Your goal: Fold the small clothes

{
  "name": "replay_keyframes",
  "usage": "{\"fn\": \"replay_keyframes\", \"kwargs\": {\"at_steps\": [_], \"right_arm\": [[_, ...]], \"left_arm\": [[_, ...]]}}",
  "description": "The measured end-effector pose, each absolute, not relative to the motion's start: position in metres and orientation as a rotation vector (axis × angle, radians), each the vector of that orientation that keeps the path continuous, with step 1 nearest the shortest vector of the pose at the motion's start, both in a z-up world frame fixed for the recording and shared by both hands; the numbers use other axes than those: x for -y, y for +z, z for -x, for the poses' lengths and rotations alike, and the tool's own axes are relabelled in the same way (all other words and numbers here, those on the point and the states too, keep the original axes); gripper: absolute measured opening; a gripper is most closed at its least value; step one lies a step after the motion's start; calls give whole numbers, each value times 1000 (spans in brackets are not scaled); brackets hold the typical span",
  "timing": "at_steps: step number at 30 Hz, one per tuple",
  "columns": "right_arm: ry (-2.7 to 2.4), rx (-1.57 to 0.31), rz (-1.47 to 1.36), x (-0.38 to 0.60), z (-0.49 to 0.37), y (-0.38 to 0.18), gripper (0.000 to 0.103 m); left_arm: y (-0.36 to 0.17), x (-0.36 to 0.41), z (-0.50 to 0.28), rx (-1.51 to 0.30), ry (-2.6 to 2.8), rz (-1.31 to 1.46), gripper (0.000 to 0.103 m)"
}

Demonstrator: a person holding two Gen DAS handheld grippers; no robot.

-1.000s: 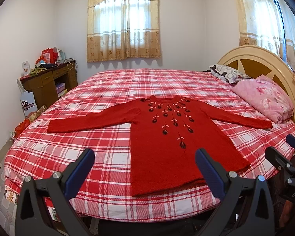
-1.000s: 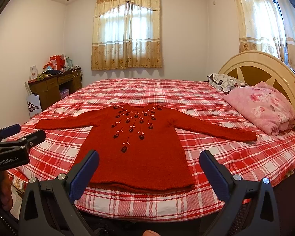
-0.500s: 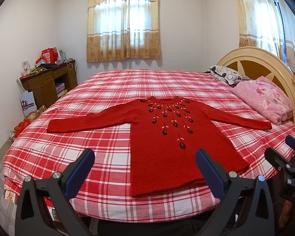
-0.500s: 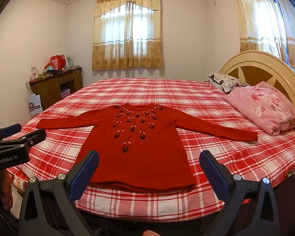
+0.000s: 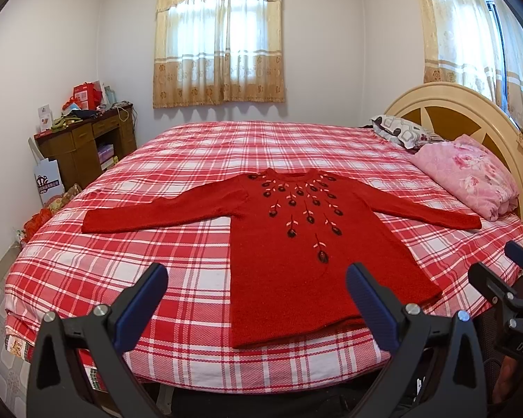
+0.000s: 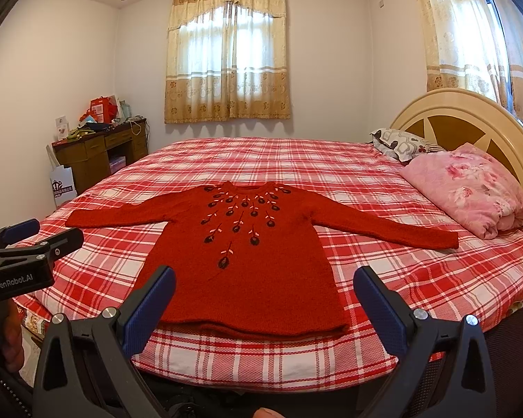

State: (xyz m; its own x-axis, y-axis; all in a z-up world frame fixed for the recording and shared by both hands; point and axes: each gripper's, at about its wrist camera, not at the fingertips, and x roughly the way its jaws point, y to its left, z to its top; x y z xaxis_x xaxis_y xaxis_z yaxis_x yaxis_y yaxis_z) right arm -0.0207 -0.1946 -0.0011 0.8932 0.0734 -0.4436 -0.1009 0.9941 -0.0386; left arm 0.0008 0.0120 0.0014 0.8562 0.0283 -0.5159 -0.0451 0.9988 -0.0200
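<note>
Now, where it lies: the sweater (image 5: 296,240) is spread flat, front up, on the checked bed (image 5: 177,264), its hem at the near edge, ahead of both grippers.
Long axis: hem near, collar far; the sleeves run out sideways.
Left gripper (image 5: 258,289): jaws spread wide, holding nothing, aimed at the hem's left corner and the bare cover beside it.
Right gripper (image 6: 265,289): jaws likewise parted and empty, centred on the hem.
Nearer: judging by framing, each is near its own hem corner; neither touches the cloth.
Look: red knit with dark embroidered flowers fanning below the collar; smooth, unfolded, likely limp and thick when lifted.
</note>
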Motion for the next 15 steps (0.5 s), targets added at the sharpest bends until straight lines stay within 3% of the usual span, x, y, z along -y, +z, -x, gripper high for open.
{"fn": "replay_keyframes", "kwargs": {"at_steps": [15], "right_arm": [[91,-453,60,192,22,-2,102]], "left_arm": [[1,-12,-1,-542,39,34,103]]}}
